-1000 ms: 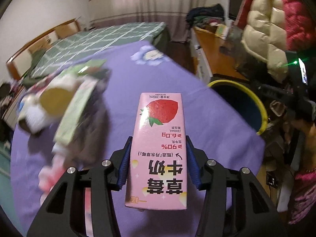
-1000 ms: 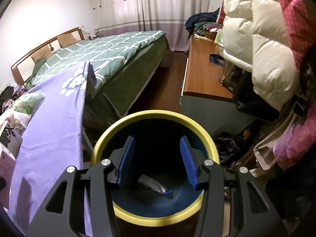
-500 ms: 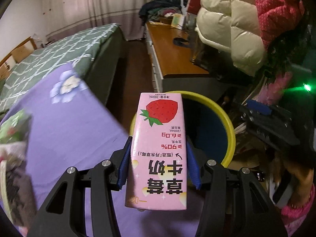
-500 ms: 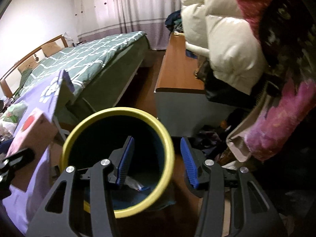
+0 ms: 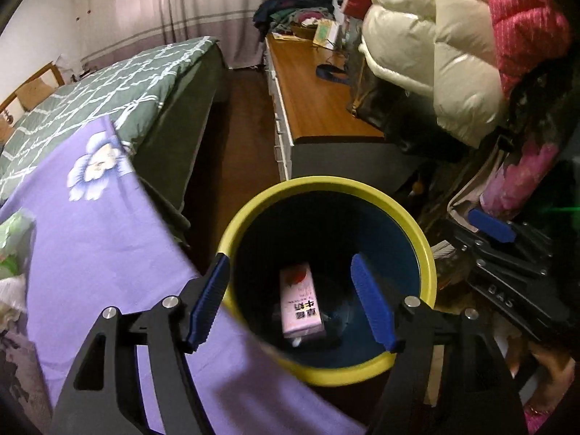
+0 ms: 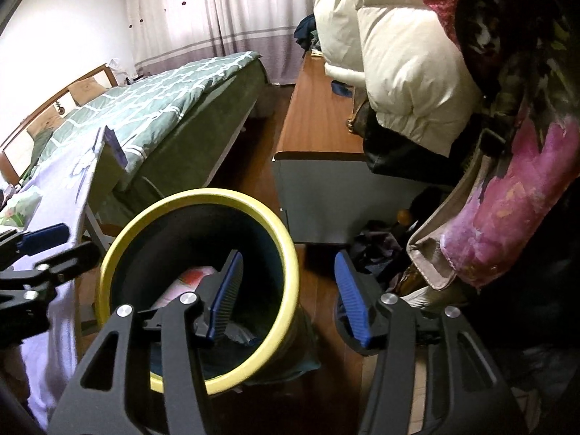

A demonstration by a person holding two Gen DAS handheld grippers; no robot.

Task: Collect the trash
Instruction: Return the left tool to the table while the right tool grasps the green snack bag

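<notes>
Up front in the left wrist view, a purple cloth (image 5: 101,239) covers the counter beside a green bed (image 5: 119,83), with a wooden dresser (image 5: 319,108) and coats (image 5: 435,54) beyond. Below the left claw (image 5: 290,304), whose jaws have just opened and hold nothing, a yellow-rimmed bin (image 5: 424,243) holds the pink carton (image 5: 301,301). From the right wrist view, the same bin (image 6: 290,253) stands on the wood floor (image 6: 322,326), the carton (image 6: 188,282) partly visible inside; the right claw (image 6: 286,293) is empty, jaws parted, straddling the rim.
</notes>
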